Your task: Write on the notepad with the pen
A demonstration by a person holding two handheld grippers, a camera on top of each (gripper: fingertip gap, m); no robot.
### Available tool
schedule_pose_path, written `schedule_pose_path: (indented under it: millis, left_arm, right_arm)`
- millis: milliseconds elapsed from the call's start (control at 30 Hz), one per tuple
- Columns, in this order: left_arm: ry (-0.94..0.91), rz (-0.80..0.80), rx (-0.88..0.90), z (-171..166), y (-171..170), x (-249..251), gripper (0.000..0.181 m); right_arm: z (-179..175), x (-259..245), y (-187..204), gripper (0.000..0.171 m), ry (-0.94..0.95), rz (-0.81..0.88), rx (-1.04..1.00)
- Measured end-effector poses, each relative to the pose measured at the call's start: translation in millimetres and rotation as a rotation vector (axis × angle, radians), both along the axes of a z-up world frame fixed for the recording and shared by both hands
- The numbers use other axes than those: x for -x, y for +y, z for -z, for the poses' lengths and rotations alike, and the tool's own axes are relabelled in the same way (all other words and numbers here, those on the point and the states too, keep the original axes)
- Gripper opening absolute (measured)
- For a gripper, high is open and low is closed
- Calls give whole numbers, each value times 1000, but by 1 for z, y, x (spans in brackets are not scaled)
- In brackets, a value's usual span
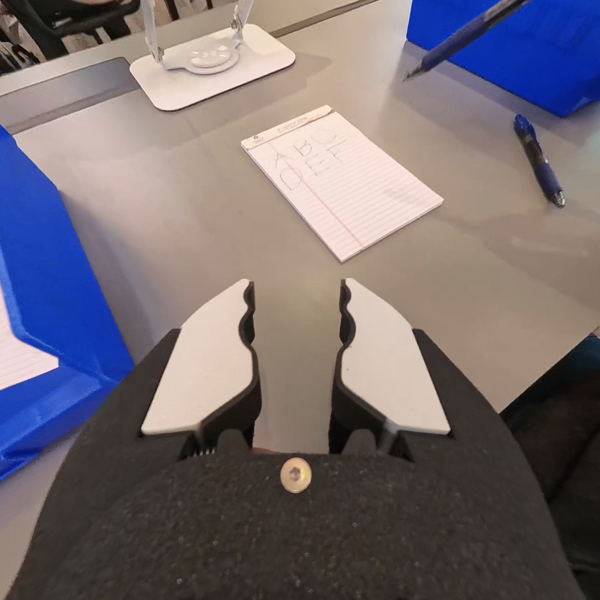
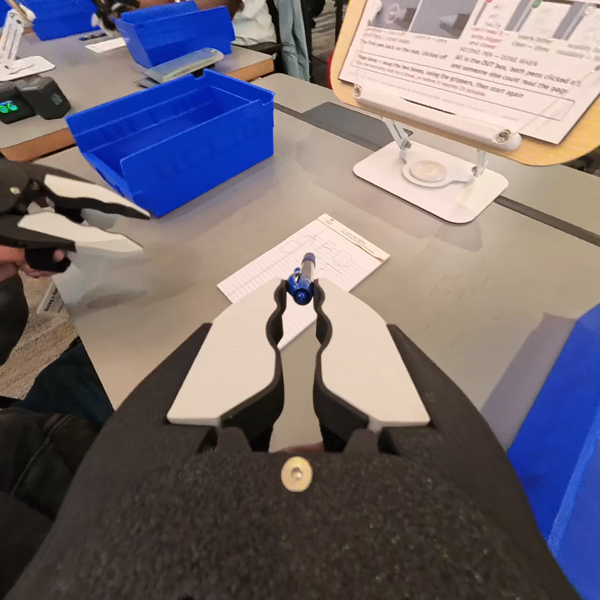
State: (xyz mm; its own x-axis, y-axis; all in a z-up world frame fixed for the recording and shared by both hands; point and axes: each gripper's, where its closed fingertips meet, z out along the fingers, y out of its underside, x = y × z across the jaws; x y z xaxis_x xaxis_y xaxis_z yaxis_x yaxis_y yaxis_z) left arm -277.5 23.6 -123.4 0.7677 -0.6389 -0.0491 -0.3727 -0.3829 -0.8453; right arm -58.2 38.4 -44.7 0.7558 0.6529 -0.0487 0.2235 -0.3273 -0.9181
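Observation:
A white lined notepad (image 1: 342,181) with handwritten letters near its top lies flat on the grey table; it also shows in the right wrist view (image 2: 305,269). My right gripper (image 2: 300,287) is shut on a blue pen (image 2: 303,279) and holds it in the air above the pad, tip pointing away. The same pen shows in the left wrist view (image 1: 454,40), tip above the table, off the pad. My left gripper (image 1: 296,285) is open and empty, hovering short of the pad's near corner; it also shows in the right wrist view (image 2: 139,230). A second blue pen (image 1: 539,160) lies on the table right of the pad.
A blue bin (image 2: 175,139) stands left of the pad, with lined paper showing inside in the left wrist view (image 1: 48,292). Another blue bin (image 1: 519,48) stands at the right. A white stand (image 2: 431,181) holding an instruction sheet (image 2: 480,58) stands behind the pad. The tips of one gripper are about 25 cm away from the tips of the other.

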Motion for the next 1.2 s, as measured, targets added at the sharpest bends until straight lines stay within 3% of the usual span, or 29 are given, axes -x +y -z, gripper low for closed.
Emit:
schedule_pose_path:
  millis: [167, 367, 467, 700, 1200]
  left_arm:
    - [-56, 118, -28, -43, 3, -16, 41]
    - [-142, 381, -107, -123, 3, -69, 7]
    - [-148, 510, -104, -138, 3, -92, 5]
    - [-123, 492, 10, -93, 34, -104, 0]
    - [-218, 542, 68, -57, 20, -138, 0]
  right_arm:
    - [12, 13, 1, 15, -94, -67, -36]
    - [11, 43, -4, 15, -196, -211, -36]
    - [1, 54, -3, 15, -342, -331, -29]
    - [-36, 63, -6, 15, -395, -460, -46]
    - [-55, 80, -17, 14, 37, -454, -112]
